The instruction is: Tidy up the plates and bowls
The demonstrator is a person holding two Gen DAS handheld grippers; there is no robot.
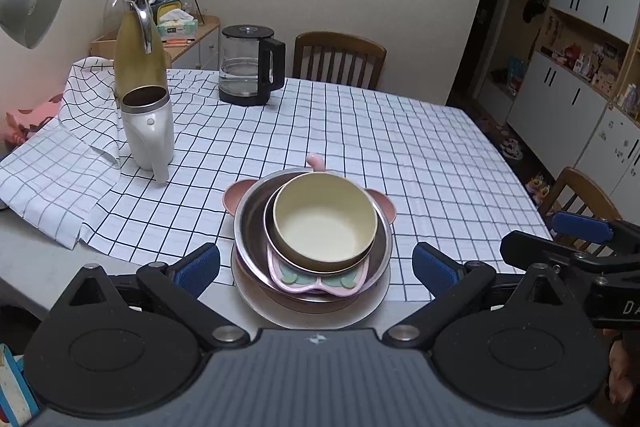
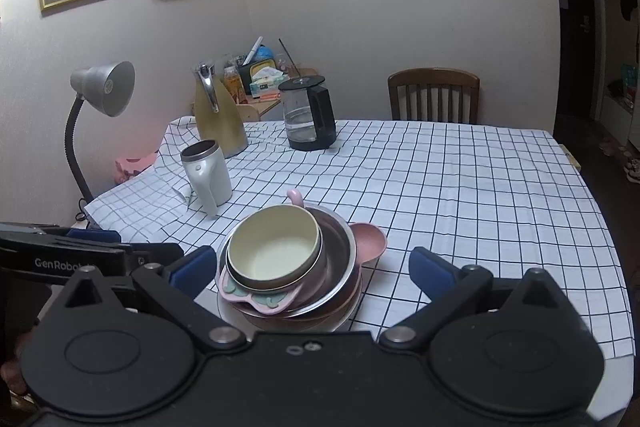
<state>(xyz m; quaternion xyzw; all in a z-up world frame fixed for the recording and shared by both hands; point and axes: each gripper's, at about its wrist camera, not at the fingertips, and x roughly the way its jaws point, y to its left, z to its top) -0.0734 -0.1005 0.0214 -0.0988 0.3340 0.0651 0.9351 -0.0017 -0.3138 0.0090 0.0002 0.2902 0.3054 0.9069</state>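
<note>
**Stacked dishes sitting between 2 open hand-held grippers**

While the nested pile is resting at the near edge of the bench, the left hand-held gripper (image 1: 316,265) is hovering just before it with its 2 blue-padded fingers (image 1: 198,267) standing wide apart, gripping nothing. Beside it, the right hand-held gripper (image 2: 313,269) is likewise standing spread open and empty, its blue pads flanking the pile without touching it.

On top, the round cream-yellow bowl (image 1: 325,223) is sitting inside a shiny stainless-steel bowl (image 1: 250,227), with a pink butterfly-shaped plate (image 1: 316,282) wedged under it and tilting toward the cameras. Beneath them, a pink eared dish (image 2: 370,239) is poking out at the sides, and a flat round metal plate (image 1: 260,301) is lying at the bottom, partly off the black-and-white checked tablecloth (image 1: 400,147).

Farther back, a white insulated mug (image 1: 149,131), a tall gold thermos jug (image 1: 140,55) and a black-handled glass kettle (image 1: 250,67) are standing well apart from the pile.
</note>
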